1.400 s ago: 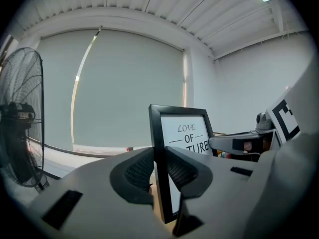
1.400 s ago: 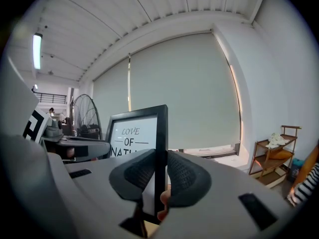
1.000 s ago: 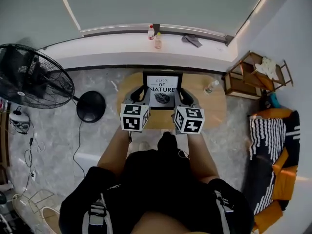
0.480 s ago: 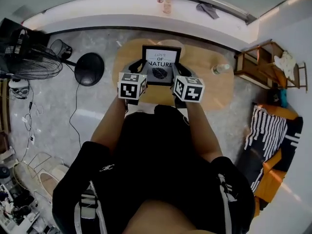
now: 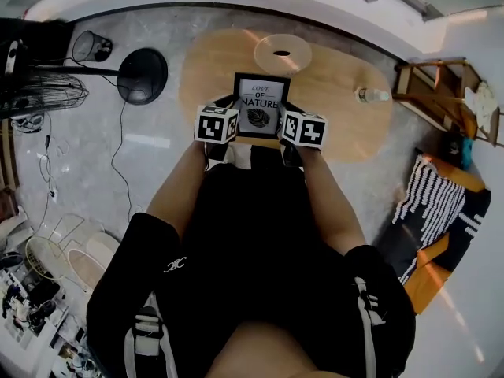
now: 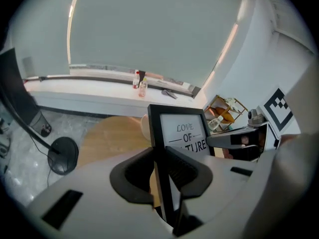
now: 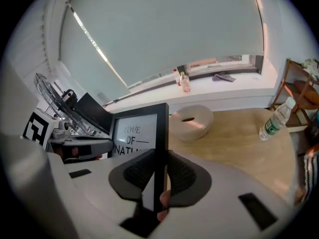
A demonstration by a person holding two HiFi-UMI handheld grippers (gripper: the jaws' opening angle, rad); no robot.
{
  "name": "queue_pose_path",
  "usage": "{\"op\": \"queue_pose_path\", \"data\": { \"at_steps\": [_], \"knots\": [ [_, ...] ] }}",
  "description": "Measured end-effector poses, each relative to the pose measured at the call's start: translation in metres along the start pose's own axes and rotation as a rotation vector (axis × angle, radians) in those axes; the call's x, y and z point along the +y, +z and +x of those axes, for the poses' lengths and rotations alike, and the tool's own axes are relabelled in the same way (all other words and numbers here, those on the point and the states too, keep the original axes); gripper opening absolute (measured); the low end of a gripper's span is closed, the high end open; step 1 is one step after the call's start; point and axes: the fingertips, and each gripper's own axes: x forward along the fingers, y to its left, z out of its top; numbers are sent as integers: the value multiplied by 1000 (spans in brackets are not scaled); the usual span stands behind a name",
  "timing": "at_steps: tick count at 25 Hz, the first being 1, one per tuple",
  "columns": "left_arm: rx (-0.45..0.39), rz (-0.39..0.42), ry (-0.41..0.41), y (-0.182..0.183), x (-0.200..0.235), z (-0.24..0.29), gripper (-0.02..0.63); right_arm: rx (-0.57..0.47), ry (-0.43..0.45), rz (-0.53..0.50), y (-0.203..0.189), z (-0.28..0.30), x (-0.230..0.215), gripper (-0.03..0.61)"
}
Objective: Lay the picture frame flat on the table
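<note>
The picture frame (image 5: 260, 105) is black, with a white print of words and a leaf. It is held upright over the near half of the oval wooden table (image 5: 331, 77). My left gripper (image 5: 228, 123) is shut on the frame's left edge, and my right gripper (image 5: 285, 124) is shut on its right edge. In the left gripper view the picture frame (image 6: 182, 133) stands edge-on between the left gripper (image 6: 164, 171) pads. The right gripper view shows the picture frame (image 7: 137, 133) clamped the same way in the right gripper (image 7: 159, 176). The frame's bottom edge is hidden behind the jaws.
A white round dish (image 5: 282, 53) sits on the table just beyond the frame, and a water bottle (image 5: 372, 95) lies at the table's right end. A standing fan (image 5: 47, 77) is on the floor to the left, a wooden shelf (image 5: 441, 85) to the right.
The head view has swung downward, so the table sits higher in the picture. Both grippers keep their hold on the frame, which now shows closer to the table's near side.
</note>
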Motion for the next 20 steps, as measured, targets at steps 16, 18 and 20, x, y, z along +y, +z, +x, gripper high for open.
{"op": "queue_pose_path", "data": {
  "at_steps": [16,18,20],
  "knots": [
    [311,-256,-58,-91,54,179,88,352,-4,73,-69,165,-103,92],
    [329,-277,-63,-100,63,203,87,376,1,67,-75,188,-116,92],
    [345,-288,-63,-109,72,224,87,395,1,63,-81,209,-126,92]
  ]
}}
